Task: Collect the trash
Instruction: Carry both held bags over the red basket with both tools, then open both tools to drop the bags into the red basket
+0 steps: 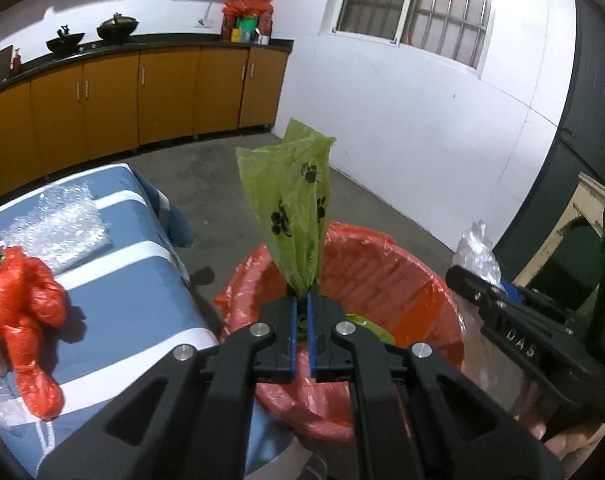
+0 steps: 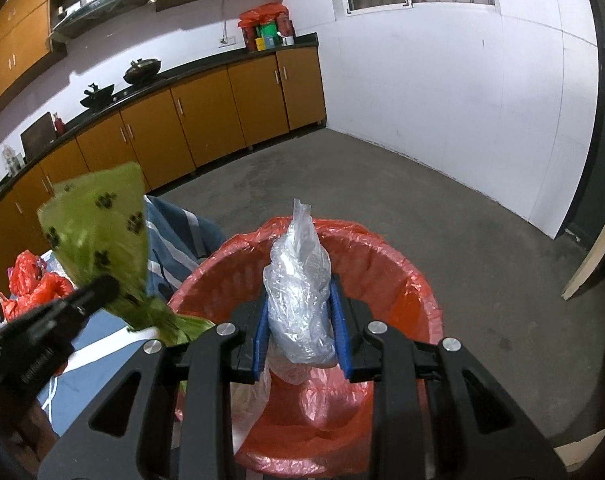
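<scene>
Left gripper (image 1: 301, 300) is clamped narrow on the gathered neck of a green paw-print bag (image 1: 290, 196), held above the bin (image 1: 418, 276) lined in red plastic. Right gripper (image 2: 301, 320) grips a crumpled clear plastic bag (image 2: 298, 284) over the same bin. Beside the bin, a blue striped table (image 1: 114, 276) carries a red plastic bag (image 1: 18, 312) and bubble wrap (image 1: 58, 224).

Striped bed (image 1: 114, 276), red bag (image 1: 20, 300), bubble wrap (image 1: 58, 224)

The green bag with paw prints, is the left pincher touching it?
Touching. The left wrist view shows the left gripper with its blue pads shut on the green bag's neck.
</scene>
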The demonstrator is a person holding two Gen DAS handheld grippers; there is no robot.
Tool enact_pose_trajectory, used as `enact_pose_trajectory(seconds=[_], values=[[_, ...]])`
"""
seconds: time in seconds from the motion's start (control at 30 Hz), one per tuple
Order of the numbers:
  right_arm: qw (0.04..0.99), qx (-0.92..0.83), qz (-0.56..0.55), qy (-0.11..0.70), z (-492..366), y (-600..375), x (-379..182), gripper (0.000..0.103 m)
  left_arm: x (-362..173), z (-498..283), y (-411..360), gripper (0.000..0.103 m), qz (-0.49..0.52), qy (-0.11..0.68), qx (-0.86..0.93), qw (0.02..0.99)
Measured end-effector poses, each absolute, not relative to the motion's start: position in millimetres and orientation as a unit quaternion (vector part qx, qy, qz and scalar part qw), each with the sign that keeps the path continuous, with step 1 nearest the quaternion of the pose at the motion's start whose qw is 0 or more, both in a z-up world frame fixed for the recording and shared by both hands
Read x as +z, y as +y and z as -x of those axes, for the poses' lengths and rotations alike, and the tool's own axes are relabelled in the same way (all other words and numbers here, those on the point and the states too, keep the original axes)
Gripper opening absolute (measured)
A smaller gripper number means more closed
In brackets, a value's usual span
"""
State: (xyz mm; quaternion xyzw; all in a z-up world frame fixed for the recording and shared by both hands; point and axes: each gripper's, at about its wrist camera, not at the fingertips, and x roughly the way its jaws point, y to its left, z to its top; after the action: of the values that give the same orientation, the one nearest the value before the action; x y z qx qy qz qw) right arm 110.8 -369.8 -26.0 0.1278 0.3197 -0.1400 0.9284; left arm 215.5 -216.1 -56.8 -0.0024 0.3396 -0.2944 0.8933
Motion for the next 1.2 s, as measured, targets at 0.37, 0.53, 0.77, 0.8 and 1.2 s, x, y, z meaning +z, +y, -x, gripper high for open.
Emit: enact_pose_trajectory(seconds=[0.37, 0.53, 0.77, 0.8, 1.2], values=[[0.931, -0.140, -0.128, 0.311, -107.7, -373.8, -26.0, 0.045, -69.9, -220.7, -217.7, 0.026, 0.002, 0.359, -0.299, 0.884], [0.931, -0.146, -0.124, 0.310, -104.7, -374.5, -24.1, 0.045, -67.4, -219.3, -212.9, 0.030, 0.003, 0.357, -0.296, 0.886], [0.936, -0.143, -0.102, 0.304, -104.5, -363.4, -17.3, 0.051, -57.7, -212.0, -184.3, 0.046, 0.000, 0.337, -0.255, 0.906], [0.938, -0.142, -0.099, 0.302, -104.4, -359.8, -16.6, 0.053, -56.2, -210.8, -178.5, 0.050, -0.001, 0.334, -0.245, 0.910], [0.951, -0.083, -0.056, 0.293, -118.5, -289.0, -8.4, 0.064, -37.5, -176.7, -69.6, 0.074, -0.018, 0.269, -0.093, 0.958]])
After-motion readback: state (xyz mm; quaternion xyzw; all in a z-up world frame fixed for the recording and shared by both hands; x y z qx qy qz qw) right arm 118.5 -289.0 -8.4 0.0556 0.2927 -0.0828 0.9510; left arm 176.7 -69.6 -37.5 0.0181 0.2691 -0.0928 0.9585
